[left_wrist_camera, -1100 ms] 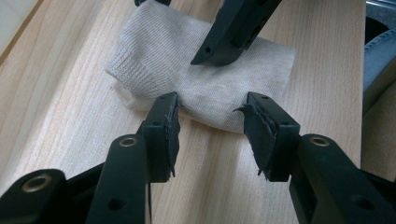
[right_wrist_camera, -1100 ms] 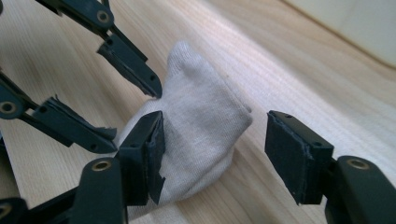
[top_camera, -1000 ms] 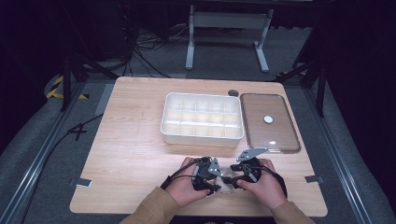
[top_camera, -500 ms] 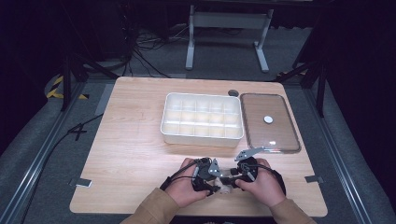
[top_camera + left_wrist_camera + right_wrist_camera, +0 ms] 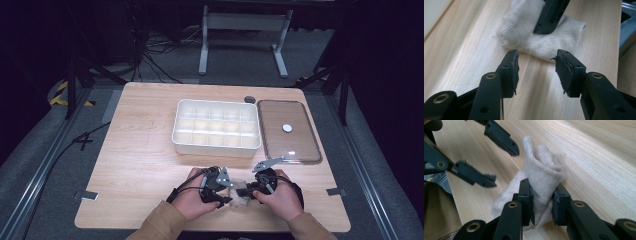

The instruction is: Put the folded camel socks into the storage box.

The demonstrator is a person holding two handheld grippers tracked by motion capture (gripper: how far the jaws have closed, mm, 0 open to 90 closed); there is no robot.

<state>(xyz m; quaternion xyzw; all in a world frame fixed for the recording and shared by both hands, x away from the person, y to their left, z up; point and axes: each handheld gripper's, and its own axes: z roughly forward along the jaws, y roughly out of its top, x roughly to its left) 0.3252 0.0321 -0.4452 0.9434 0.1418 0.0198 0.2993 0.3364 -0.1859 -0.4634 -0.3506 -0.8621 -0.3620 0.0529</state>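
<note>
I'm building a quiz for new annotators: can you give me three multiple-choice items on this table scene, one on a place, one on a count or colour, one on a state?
1. Where does the white cloth lie?
A. In the compartment tray
B. On the table's near edge, between the two grippers
C. On the clear lid

2. What colour is the compartment tray?
A. White
B. Red
C. Black

3. How does the right gripper stand?
A. Wide open, away from the cloth
B. Resting in the tray
C. Closed on a fold of the cloth

Answers: 1 B, the high view shows it on the wooden table between the hands. 2 A, its walls are white. 3 C, the right gripper view shows both pads pressing the bunched fabric.
</note>
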